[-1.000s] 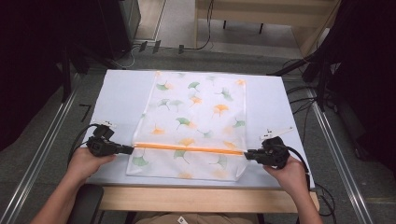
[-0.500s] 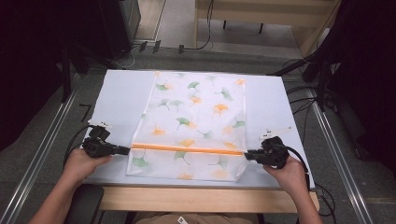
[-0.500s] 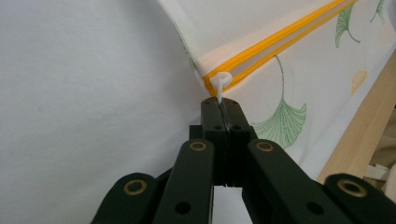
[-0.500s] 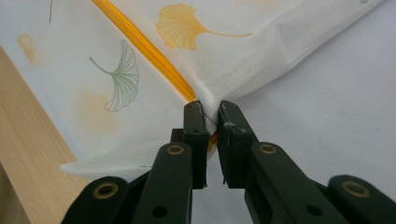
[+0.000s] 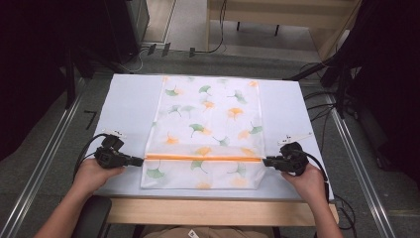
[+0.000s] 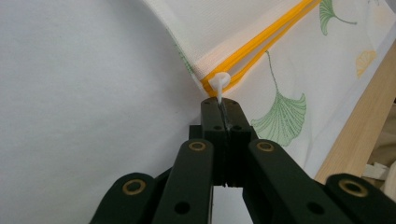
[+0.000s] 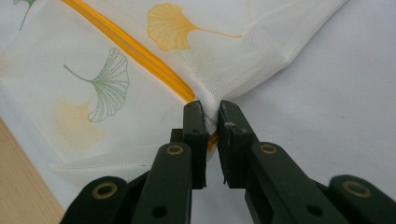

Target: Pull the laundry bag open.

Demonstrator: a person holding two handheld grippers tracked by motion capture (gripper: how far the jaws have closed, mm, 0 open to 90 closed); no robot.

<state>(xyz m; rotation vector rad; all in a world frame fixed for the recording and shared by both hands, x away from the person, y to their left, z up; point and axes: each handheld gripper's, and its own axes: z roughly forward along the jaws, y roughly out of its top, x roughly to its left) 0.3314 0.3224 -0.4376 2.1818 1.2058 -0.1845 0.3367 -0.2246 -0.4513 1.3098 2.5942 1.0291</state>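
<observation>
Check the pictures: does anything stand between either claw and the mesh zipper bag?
Nothing visible does. The left claw is shut on the white zipper pull of the mesh zipper bag; the right claw pinches the bag's opposite edge at the orange zipper.

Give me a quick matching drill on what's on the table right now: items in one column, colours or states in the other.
1. zipper
2. zipper pull
3. left gripper
4. right gripper

a. white
b. orange
c. clamped on the mesh bag's edge
d. shut on the pull tab

Pairs: 1-b, 2-a, 3-d, 4-c
</observation>
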